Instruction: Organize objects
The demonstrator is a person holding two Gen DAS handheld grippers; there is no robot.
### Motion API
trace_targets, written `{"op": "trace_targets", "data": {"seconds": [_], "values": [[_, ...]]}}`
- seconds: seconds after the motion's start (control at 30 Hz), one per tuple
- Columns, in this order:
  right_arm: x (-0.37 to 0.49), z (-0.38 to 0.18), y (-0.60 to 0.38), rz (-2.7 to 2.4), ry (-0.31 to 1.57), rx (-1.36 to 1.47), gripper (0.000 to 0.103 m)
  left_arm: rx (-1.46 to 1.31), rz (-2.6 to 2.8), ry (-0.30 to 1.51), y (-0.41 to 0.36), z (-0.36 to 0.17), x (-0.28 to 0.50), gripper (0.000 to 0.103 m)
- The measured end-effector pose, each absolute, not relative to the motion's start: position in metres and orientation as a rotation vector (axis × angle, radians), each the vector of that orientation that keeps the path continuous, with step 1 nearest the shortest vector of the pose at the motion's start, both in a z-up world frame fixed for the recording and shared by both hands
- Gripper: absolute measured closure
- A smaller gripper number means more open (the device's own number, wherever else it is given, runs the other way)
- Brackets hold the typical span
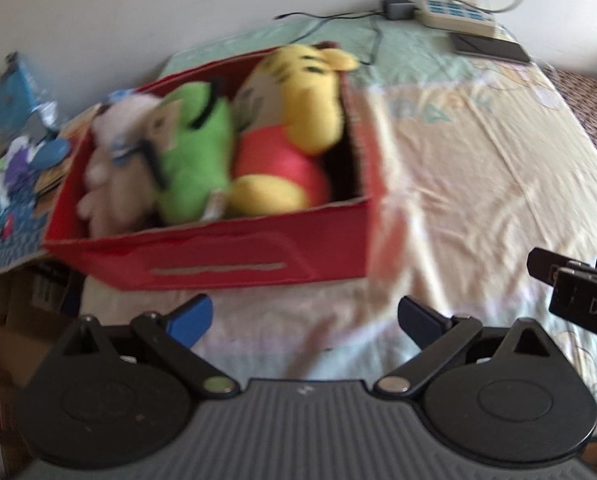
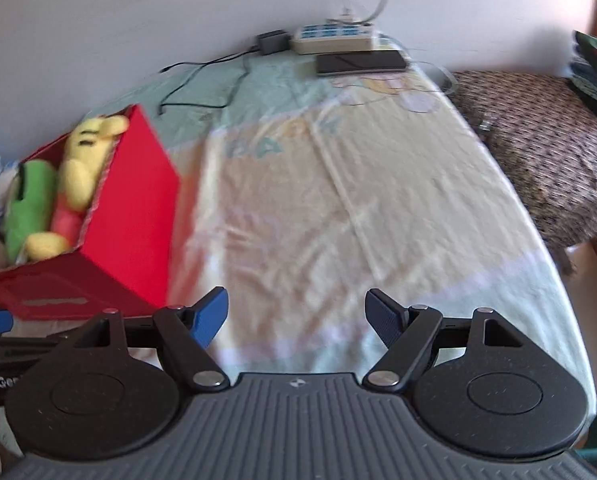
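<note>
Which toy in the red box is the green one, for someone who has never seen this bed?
On the bed stands an open red box near the wall. Three plush toys lie side by side in it; the green toy is the middle one, between a white toy and a yellow bear in a red shirt.

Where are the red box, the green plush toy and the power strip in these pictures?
red box (image 1: 234, 256): left wrist view, on its front wall.
green plush toy (image 1: 194, 160): left wrist view, on its body, inside the box.
power strip (image 2: 332, 38): right wrist view, on its top face, by the wall.
</note>
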State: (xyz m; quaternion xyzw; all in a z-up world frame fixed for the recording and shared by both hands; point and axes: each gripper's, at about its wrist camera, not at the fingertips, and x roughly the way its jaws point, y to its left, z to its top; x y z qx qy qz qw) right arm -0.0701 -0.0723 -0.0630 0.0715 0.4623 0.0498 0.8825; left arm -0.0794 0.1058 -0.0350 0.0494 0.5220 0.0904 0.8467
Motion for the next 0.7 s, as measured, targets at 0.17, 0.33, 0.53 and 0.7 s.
{"op": "trace_targets", "data": {"seconds": [0.17,0.33,0.53,0.7], "values": [[-0.069,-0.054,-0.047,0.188,0.963,0.111,0.025,0.066,0.246,1.082,0.133,-0.027,-0.087,0.004],[-0.07,-0.035,-0.018,0.233,0.935,0.089,0.025,0.053,0.261,1.036,0.162,-0.011,-0.088,0.004],[-0.068,-0.013,0.019,0.233,0.906,0.107,0.025,0.051,0.258,1.01,0.201,0.006,-0.092,0.003],[-0.067,0.0,0.053,0.23,0.886,0.116,0.025,0.041,0.241,1.009,0.237,0.011,-0.086,0.003]]}}
